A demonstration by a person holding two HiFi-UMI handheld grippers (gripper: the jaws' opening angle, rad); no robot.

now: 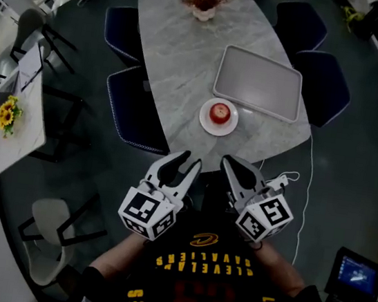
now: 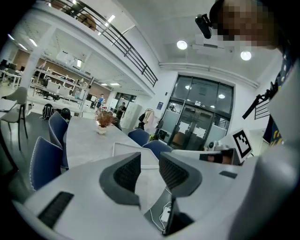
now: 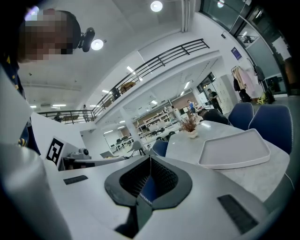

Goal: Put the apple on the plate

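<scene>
Since the apple [image 1: 220, 112] sits on the plate [image 1: 203, 122], near the edge of the table [image 1: 178, 54] closest to the person and just beside the tray [image 1: 258, 83], the placing is judged to be done already. Such an apple is expected to be firm and fairly heavy for its bulk. Its skin is likely smooth and a little slippery, and it may bruise if squeezed hard. Were it to be taken up, a hold across its widest part, at the sides, is judged best, with the jaws opened wider than the fruit and closed gently. The plate is thought to be stiff and breakable, and likely to slide on the smooth top if nudged. The left gripper [image 1: 189, 159] is held low by the person's body, well apart from the table. Its jaws are seen parted by a moderate gap, with nothing between them but the table and tray beyond. The right gripper [image 1: 228, 161] is held beside it, also off the table. Its jaws are seen closed tip to tip and nothing is clamped; only a blue chair [image 3: 148, 188] is glimpsed through the hollow behind the tips.
</scene>
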